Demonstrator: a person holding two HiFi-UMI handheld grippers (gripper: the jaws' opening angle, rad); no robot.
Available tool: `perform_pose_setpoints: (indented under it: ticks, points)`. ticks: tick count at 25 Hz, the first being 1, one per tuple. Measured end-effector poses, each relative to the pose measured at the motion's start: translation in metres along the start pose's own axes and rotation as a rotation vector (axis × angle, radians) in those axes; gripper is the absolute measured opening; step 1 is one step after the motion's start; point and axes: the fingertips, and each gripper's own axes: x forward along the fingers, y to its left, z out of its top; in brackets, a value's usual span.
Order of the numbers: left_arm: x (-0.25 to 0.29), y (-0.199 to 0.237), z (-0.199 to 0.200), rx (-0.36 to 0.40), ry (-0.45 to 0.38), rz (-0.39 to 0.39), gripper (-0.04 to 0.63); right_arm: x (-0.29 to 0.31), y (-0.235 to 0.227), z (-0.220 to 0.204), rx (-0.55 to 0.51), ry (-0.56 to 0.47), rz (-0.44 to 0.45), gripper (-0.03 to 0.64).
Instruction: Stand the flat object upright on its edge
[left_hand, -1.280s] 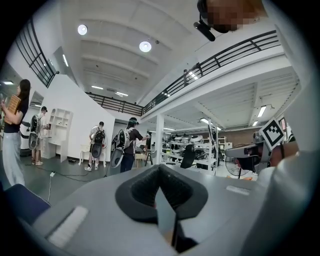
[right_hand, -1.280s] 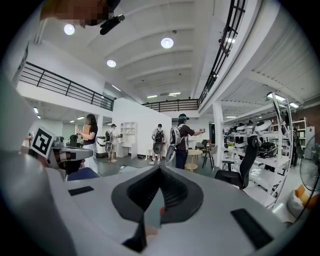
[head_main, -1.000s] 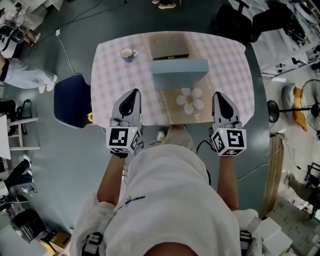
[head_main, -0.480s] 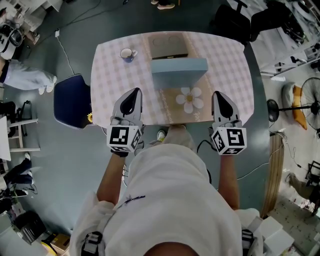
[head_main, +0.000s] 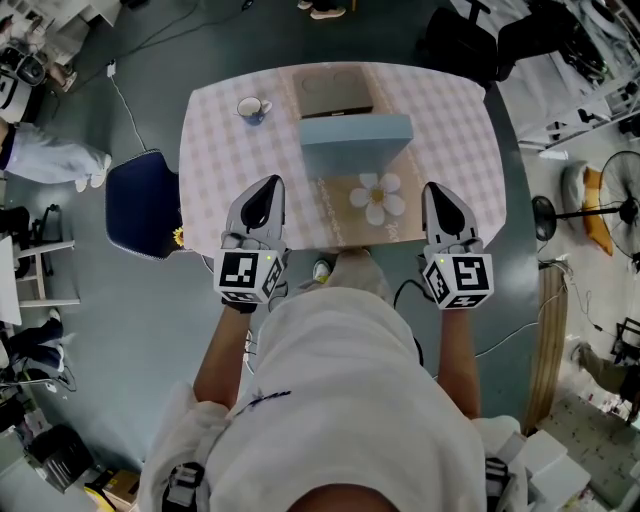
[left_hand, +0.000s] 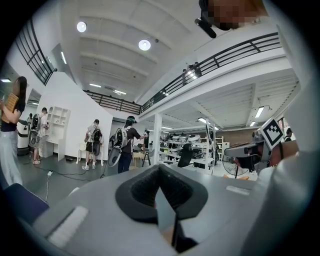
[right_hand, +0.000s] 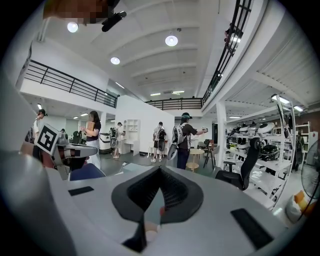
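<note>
A light blue slab (head_main: 356, 145) sits mid-table on a tan runner (head_main: 335, 205); I see a narrow upper face and a broad face turned toward me. Whether it stands on its edge I cannot tell. My left gripper (head_main: 268, 184) hovers at the table's near edge, left of the runner, shut and empty. My right gripper (head_main: 437, 188) is level with it on the right, also shut and empty. Both are well short of the slab. In the left gripper view the gripper (left_hand: 159, 172) points out over the room, jaws together. The right gripper view shows the same of its gripper (right_hand: 160, 173).
On the checked tablecloth (head_main: 225, 170) stand a cup (head_main: 252, 108) at the far left and a flat tan tray (head_main: 336, 93) behind the slab. A daisy-shaped mat (head_main: 378, 197) lies on the runner. A blue chair (head_main: 145, 200) stands left of the table. People stand across the hall.
</note>
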Motion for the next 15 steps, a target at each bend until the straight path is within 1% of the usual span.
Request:
perform_pose_setpoints:
  ticks: [15]
  points:
    - [-0.005, 0.0053, -0.0085, -0.021, 0.013, 0.015, 0.002, 0.0026, -0.0006, -0.0034, -0.005, 0.007, 0.001, 0.003]
